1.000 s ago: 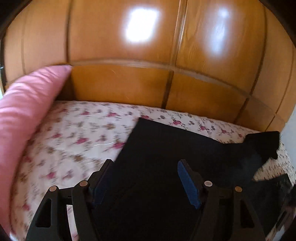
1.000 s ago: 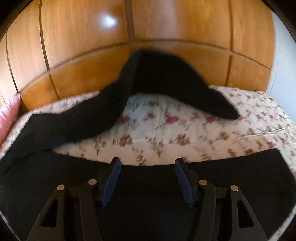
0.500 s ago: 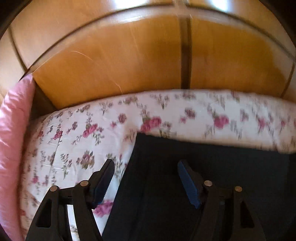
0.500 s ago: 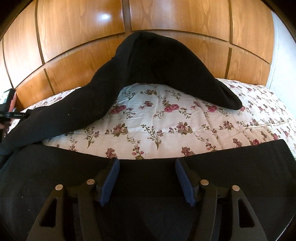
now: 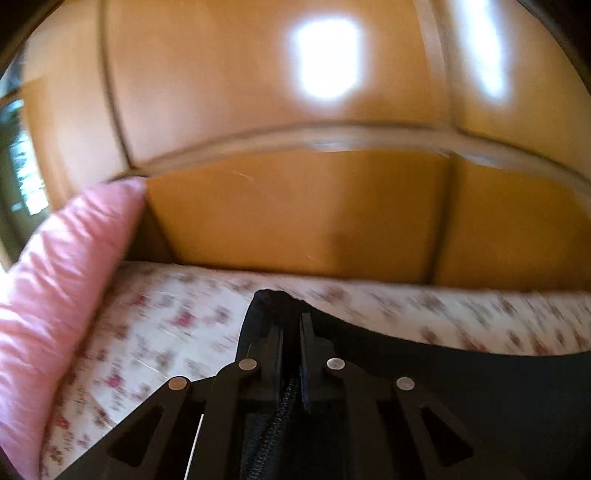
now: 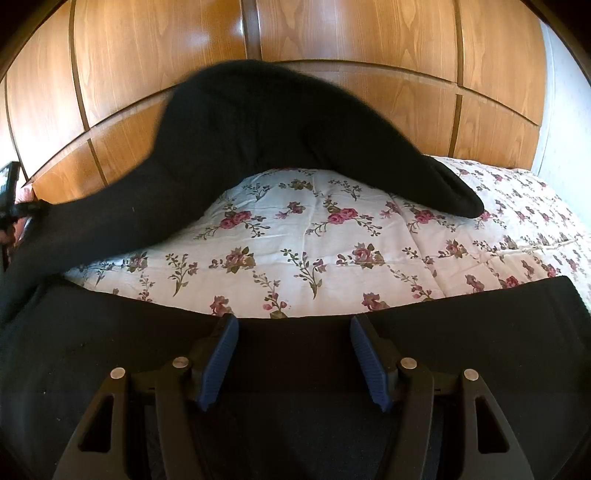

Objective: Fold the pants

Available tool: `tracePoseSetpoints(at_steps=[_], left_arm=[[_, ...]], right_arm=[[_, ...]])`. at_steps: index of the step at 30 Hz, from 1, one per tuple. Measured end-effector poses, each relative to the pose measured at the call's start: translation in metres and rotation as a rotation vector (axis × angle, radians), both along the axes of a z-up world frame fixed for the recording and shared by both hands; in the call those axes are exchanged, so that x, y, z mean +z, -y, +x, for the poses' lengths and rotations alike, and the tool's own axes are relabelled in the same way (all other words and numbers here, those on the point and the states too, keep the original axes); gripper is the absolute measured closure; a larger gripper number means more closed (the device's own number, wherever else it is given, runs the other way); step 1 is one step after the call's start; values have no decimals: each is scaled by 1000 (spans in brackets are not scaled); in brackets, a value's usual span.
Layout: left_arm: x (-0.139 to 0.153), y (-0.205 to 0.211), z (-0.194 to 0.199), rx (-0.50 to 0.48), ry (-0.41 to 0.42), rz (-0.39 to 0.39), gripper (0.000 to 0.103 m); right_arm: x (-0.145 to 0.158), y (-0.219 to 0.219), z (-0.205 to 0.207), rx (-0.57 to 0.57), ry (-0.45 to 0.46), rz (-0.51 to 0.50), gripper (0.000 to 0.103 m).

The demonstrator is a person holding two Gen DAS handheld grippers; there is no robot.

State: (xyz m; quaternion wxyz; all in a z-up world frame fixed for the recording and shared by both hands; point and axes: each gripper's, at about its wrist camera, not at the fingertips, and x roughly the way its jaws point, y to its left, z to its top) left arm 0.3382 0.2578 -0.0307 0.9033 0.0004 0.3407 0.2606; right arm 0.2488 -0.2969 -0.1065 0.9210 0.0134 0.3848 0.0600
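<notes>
Black pants (image 6: 229, 155) lie on a floral bedspread (image 6: 332, 243) in front of a wood panel wall (image 6: 332, 33). One leg arcs up off the bed across the right view, its cuff resting on the spread at far right; the other part lies flat along the near edge.

Left gripper (image 5: 291, 332) — pressed together on a raised edge of the pants, fabric bunched just above the fingertips. View blurred. Pink pillow (image 5: 62, 258) at left against the wall.

Right gripper (image 6: 293, 350) — spread wide, blue pads (image 6: 218, 358) over the flat fabric, nothing pinched. Whether the tips touch the cloth, cannot tell.
</notes>
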Motion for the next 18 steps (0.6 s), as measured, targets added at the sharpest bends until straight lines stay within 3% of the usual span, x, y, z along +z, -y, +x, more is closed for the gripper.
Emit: tracePoseSetpoints(at_steps=[4, 6, 7, 10, 14, 15, 18], left_arm=[[-15, -30, 10, 146, -75, 34, 93], [-40, -38, 15, 136, -166, -35, 75], [-50, -39, 15, 125, -195, -71, 74], [-37, -26, -5, 105, -102, -39, 73], [6, 2, -27, 108, 6, 45, 68], [18, 13, -34, 102, 33, 40, 68], [34, 54, -61, -10, 75, -119, 64]], right_arm=[[0, 0, 0, 0, 0, -1, 39], [-1, 0, 0, 0, 2, 0, 39], [-1, 1, 1, -1, 3, 4, 39], [-1, 1, 0, -2, 4, 10, 39], [-1, 2, 0, -4, 5, 26, 39], [-1, 2, -1, -4, 5, 31, 39], [-1, 3, 0, -3, 2, 45, 38]])
